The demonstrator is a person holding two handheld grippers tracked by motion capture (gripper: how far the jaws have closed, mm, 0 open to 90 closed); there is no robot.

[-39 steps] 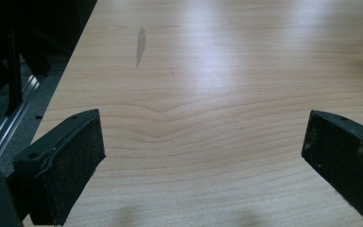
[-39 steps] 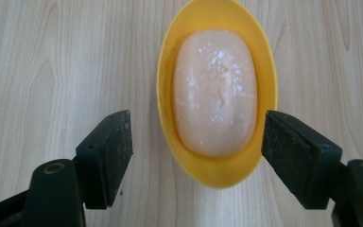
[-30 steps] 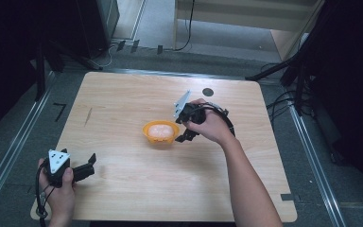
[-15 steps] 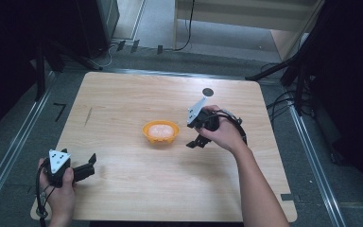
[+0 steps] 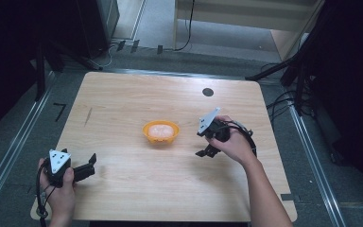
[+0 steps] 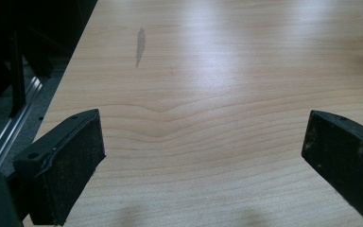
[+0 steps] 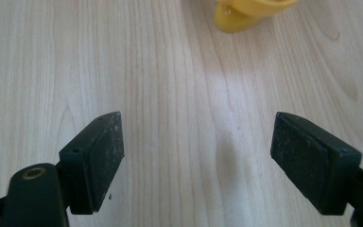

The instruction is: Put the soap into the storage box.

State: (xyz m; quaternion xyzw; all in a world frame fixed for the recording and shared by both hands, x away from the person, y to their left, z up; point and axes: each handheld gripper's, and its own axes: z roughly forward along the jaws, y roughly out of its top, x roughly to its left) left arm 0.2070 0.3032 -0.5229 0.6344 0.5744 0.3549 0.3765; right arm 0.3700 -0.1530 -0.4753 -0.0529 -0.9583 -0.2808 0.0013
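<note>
Both jaw pairs spread wide, nothing held; right gripper best kept clear of orange bowl (left gripper parked near table corner)

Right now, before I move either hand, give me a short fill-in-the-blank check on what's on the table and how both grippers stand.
1. The bowl on the table is ____ in colour.
2. The right gripper has its jaws ____, with nothing between them.
3. The left gripper sits near the table's front ____ corner.
4. The bowl lies nearer the ____ gripper.

Missing words: orange; open; left; right
</note>
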